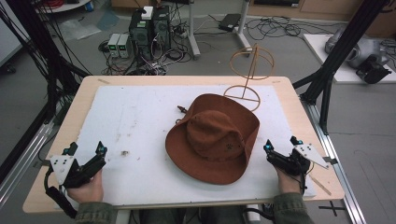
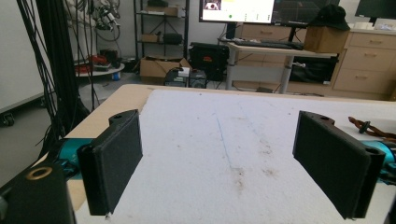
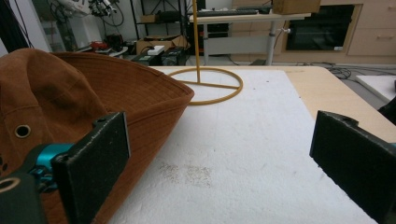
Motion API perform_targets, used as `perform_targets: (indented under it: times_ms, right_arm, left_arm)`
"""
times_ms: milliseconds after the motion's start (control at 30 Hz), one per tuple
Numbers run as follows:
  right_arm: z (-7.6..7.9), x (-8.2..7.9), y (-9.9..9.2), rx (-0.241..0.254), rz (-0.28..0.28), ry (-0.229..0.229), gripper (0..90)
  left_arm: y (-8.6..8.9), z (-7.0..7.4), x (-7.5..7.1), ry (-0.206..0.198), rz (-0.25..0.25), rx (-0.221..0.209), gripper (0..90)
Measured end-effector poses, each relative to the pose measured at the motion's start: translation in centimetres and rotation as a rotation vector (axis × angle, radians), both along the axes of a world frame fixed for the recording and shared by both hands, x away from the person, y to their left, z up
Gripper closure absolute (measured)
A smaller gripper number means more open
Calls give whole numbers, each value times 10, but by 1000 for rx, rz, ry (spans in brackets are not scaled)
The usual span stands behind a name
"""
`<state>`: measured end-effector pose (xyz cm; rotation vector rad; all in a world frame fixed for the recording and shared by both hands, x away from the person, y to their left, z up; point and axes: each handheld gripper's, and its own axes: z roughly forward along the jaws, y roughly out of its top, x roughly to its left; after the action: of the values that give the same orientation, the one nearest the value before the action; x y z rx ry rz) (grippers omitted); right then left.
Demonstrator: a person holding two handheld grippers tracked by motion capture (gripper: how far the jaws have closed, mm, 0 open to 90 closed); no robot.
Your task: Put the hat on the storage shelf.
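Work is standing at its opening stage: the brown brimmed hat (image 1: 212, 137) is lying flat, crown up, on the white foam mat (image 1: 130, 126) covering the tabletop (image 1: 88, 88), right of centre, and neither claw is touching it. The wire hat stand (image 1: 250, 70) is standing at the far edge of the mat, just beyond the hat's far brim and apart from it, with nothing hanging on it. By my judgement the hat is meant for that stand, so the grasp, the lift and the placing are all remaining to be done.

The left claw (image 1: 86, 151) is resting at the near left corner of the mat, jaws spread wide with bare mat between them, well apart from the hat. The right claw (image 1: 280, 148) is sitting at the near right, jaws likewise wide apart and gripping nothing; in the right gripper view its one jaw is lying just beside the hat's brim (image 3: 154, 100), the other over open mat.

Open room is lying across the whole left half of the mat. On the right, the strip between brim and mat edge is narrow, and the tabletop edge is running close behind the right claw. The hat cord (image 1: 180, 110) is trailing at the far left of the crown.
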<state>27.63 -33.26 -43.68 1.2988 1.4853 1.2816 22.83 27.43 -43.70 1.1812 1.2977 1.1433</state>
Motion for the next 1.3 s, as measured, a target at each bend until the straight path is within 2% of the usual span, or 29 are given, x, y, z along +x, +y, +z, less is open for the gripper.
perform_targets:
  times_ms: [300, 333, 567, 633, 767, 800, 833, 900, 967, 1000, 1100, 1167, 1200, 1233, 1267, 1300]
  right_arm:
    - [9, 4, 4, -10, 10, -33, 41]
    - [11, 5, 6, -16, 19, -47, 41]
    - [16, 10, 14, -8, 46, -53, 40]
    - [18, 12, 18, -3, 63, -52, 40]
    - [24, 18, 25, -4, 130, -42, 40]
    - [24, 18, 25, -4, 130, -42, 40]
    - [26, 21, 28, -17, 177, -40, 40]
    - [26, 22, 29, -18, 195, -36, 39]
    - [28, 25, 31, -25, 243, -22, 39]
    - [30, 29, 33, -29, 293, -9, 39]
    - [32, 33, 35, -36, 345, 9, 38]
    - [33, 38, 38, -65, 420, 23, 38]
    - [34, 40, 42, -94, 481, 45, 38]
    - [35, 42, 44, -114, 507, 55, 38]
    - [35, 45, 50, -158, 570, 64, 38]
    - [34, 47, 53, -169, 598, 79, 38]
  left_arm:
    - [1, 0, -1, -5, 4, -4, 159]
    - [1, 0, -1, -4, 3, -7, 160]
    - [2, 0, -3, -5, 7, -6, 161]
    - [2, 0, -4, -10, 8, -10, 162]
    - [4, 0, -5, -13, 13, -14, 162]
    - [5, 0, -6, -12, 15, -13, 162]
    - [5, 0, -6, -12, 16, -18, 162]
    - [7, 0, -7, -12, 17, -20, 162]
    - [8, 0, -7, -13, 21, -24, 162]
    - [8, 0, -7, -13, 21, -24, 162]
    - [10, 0, -8, -17, 25, -35, 162]
    - [11, 0, -7, -17, 27, -43, 162]
    - [12, 0, -7, -18, 28, -47, 162]
    - [12, 0, -7, -19, 28, -51, 162]
    - [12, 0, -6, -20, 28, -54, 162]
    - [12, -1, -6, -17, 27, -56, 162]
